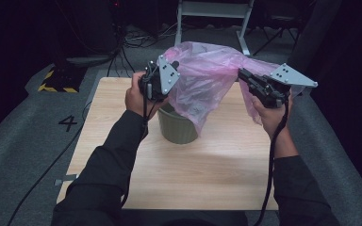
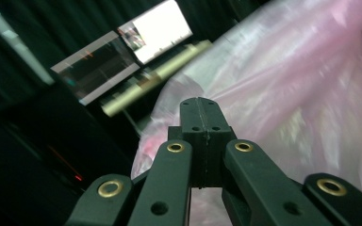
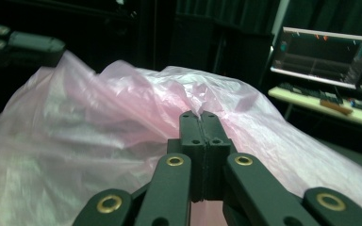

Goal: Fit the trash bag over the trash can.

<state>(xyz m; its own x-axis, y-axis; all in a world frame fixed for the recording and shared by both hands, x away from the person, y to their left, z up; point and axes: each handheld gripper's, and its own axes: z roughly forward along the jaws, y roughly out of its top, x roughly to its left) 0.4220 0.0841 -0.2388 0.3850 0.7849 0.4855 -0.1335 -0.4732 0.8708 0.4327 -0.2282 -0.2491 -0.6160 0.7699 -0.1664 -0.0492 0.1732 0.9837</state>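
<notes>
Dark room, pale wood table [image 1: 217, 174], and above the green bin [image 1: 178, 127] your pink bag [image 1: 207, 75] hangs spread between both claws. Treat it as feather-light, limp, slippery film that tears easily, so hold it by the rim. Left claw [image 2: 200, 104] and right claw [image 3: 200, 117] are both clenched on that rim at opposite sides.

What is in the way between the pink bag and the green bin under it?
Nothing visible. The pink bag hangs from the left claw and right claw, draping over the green bin.
</notes>
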